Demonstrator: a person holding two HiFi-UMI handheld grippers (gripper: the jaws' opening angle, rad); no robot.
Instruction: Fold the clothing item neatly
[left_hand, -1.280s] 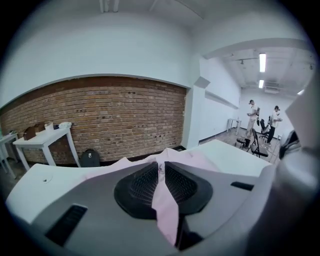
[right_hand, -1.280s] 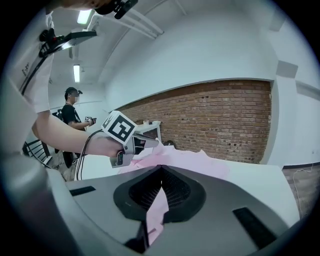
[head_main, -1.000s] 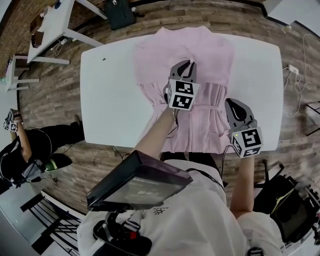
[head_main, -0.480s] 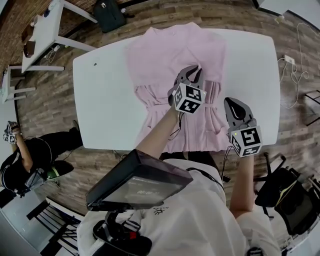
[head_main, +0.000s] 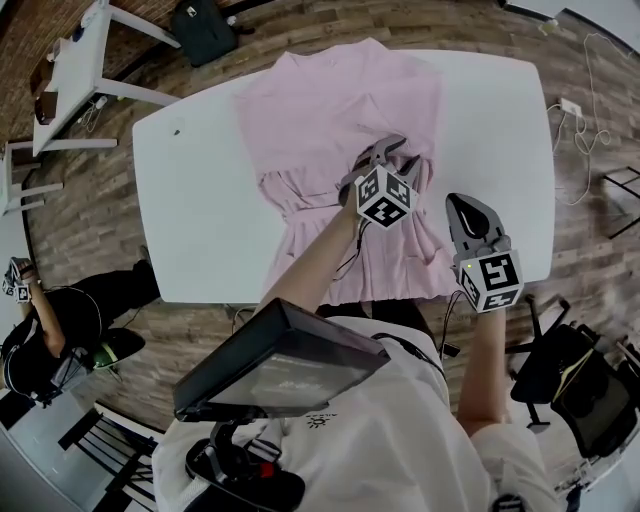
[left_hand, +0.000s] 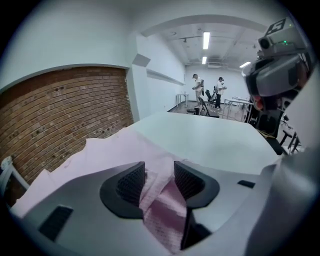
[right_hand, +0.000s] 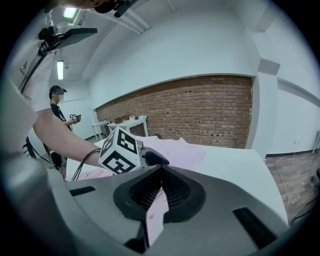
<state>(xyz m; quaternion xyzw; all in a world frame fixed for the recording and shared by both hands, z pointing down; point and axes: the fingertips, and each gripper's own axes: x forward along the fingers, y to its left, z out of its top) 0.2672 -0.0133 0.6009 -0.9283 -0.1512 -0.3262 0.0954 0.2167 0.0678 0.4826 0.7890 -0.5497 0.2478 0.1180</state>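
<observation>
pale pink fabric garment (head_main: 340, 110) spread flat on white rounded counter (head_main: 200, 200), left gripper (head_main: 398, 160) at its middle, jaws just opening, pink fold loose between them, right gripper (head_main: 467, 207) clenched on its near right edge

White table (head_main: 200, 210) under pink garment (head_main: 330, 110)

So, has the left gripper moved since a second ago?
Yes. The left gripper has shifted right across the pink garment, toward the right edge of the table. Its jaws have just been opening, with pink fabric between them.
</observation>
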